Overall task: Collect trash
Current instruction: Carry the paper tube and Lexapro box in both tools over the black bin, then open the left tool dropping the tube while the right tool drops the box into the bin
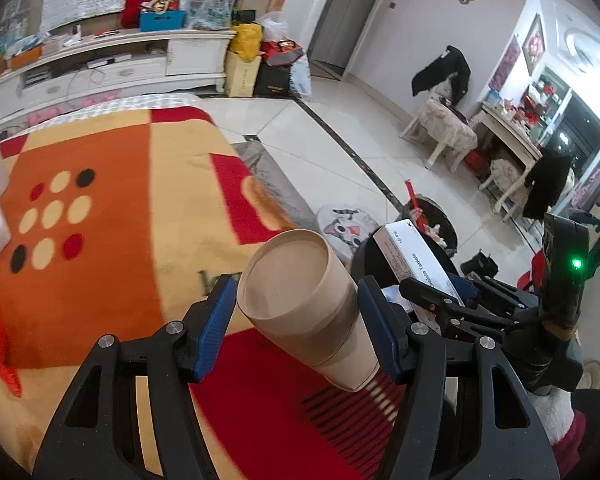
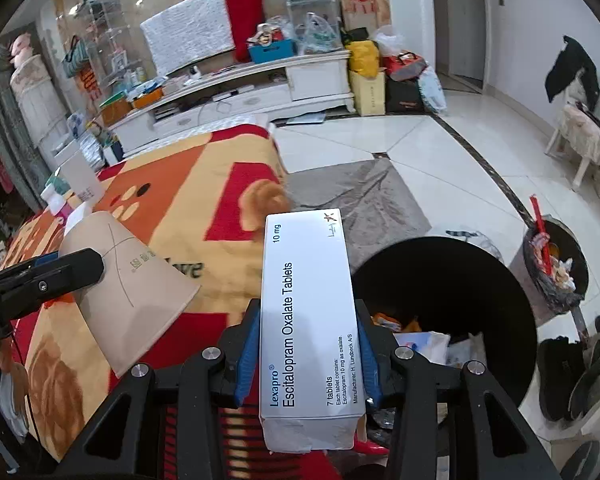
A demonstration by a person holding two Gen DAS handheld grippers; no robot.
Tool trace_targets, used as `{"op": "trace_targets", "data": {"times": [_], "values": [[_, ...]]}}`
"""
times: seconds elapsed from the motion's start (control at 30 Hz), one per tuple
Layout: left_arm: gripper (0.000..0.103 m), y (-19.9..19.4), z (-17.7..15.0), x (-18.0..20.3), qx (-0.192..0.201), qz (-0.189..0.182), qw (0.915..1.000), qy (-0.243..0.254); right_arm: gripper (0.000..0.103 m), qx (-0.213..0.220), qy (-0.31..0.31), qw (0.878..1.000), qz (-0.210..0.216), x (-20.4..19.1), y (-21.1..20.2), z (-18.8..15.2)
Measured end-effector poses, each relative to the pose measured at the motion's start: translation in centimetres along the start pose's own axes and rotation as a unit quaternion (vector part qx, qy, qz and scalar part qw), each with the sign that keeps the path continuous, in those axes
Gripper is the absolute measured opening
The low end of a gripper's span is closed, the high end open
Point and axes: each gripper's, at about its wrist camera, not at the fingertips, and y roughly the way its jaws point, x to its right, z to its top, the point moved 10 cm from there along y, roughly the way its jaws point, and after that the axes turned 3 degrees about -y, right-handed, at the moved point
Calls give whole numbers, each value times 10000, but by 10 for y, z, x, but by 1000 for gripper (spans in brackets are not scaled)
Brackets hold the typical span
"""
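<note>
The left gripper (image 1: 296,312) grips a paper cup (image 1: 304,304) across its wall, blue pads pressed on both sides, the cup tilted with its mouth toward the camera at about 11 o'clock. The cup hangs over a blanket (image 1: 100,272) patterned in orange, red and cream. In the left wrist view the right gripper (image 1: 448,296) shows at 3 o'clock of the cup, just beside it.

The right gripper clamps a white tablet box (image 2: 308,320) by its long sides, the box pointing up toward 12 o'clock in the right wrist view, with its printed face to the camera. The cup appears there at 9 o'clock of the box, near it, held by the left gripper's dark finger (image 2: 60,272).

A black bin (image 2: 480,280) stands on the floor just beside the blanket's edge, at 3 o'clock of the box, its mouth open, with paper and wrappers inside. A second, smaller bin (image 2: 556,272) with a dark liner, full of scraps and a red stick, stands farther out on the tiled floor at 2 o'clock.

A pair of dark slippers (image 2: 580,376) lies at 4 o'clock, near the black bin.
</note>
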Motion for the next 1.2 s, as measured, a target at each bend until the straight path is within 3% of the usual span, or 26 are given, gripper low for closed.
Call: {"op": "trace_targets", "data": {"times": [0.63, 1.2], "values": [[61, 60, 0, 69, -333, -316, 9983, 372, 41, 14, 707, 9967, -403, 90, -12, -17], [61, 96, -5, 87, -548, -312, 9972, 412, 41, -163, 1025, 9936, -440, 121, 4, -36]]}}
